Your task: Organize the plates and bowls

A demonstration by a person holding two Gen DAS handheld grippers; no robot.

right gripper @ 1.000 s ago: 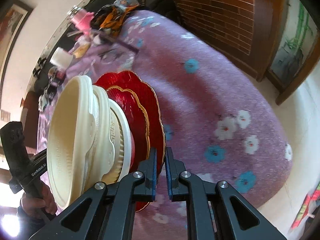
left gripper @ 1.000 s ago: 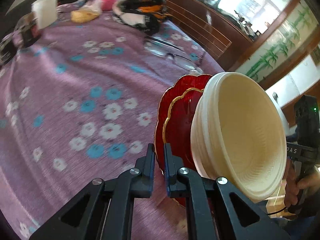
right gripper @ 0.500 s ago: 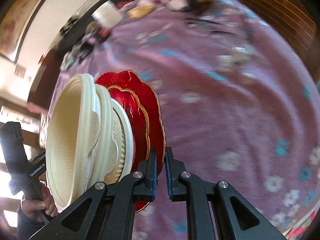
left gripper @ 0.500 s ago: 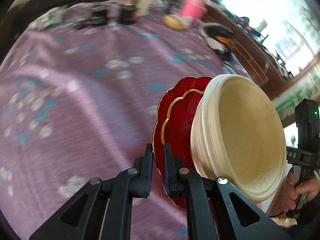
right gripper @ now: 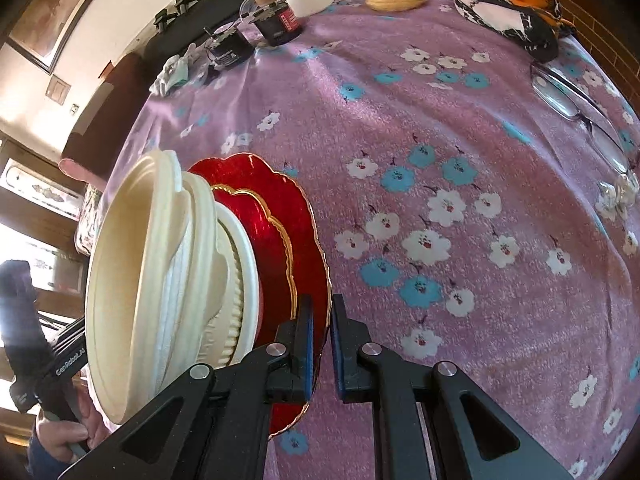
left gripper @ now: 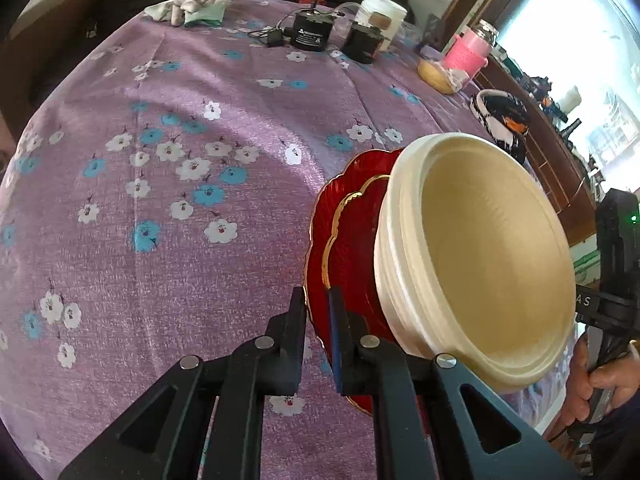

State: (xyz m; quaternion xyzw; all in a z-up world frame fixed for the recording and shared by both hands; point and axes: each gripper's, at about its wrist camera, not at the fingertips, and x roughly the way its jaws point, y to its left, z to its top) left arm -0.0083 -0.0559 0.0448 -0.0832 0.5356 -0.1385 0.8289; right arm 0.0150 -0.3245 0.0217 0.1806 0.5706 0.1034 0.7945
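Note:
Both of my grippers hold one tilted stack above the table. Its base is a large red plate (left gripper: 320,224) with a scalloped gold edge. On it lie a smaller red plate (left gripper: 352,248) and several nested cream bowls (left gripper: 480,248). My left gripper (left gripper: 317,294) is shut on the large plate's rim. In the right wrist view my right gripper (right gripper: 322,302) is shut on the opposite rim of that large red plate (right gripper: 256,176), with the smaller plate (right gripper: 276,240) and the cream bowls (right gripper: 132,280) to its left. A hand (left gripper: 592,376) grips the right gripper's handle.
The purple flowered tablecloth (left gripper: 160,240) covers the table. At the far edge stand black jars (left gripper: 312,32), a white tub (left gripper: 380,12), a pink cup (left gripper: 466,54) and crumpled gloves (left gripper: 188,8). A black, white and orange dish (right gripper: 508,4) and eyeglasses (right gripper: 580,108) lie at the right.
Both hands have swung the stack sideways over the table while rolling. The jars, tub and gloves at the far edge have come into view. Both grips on the plate are unchanged.

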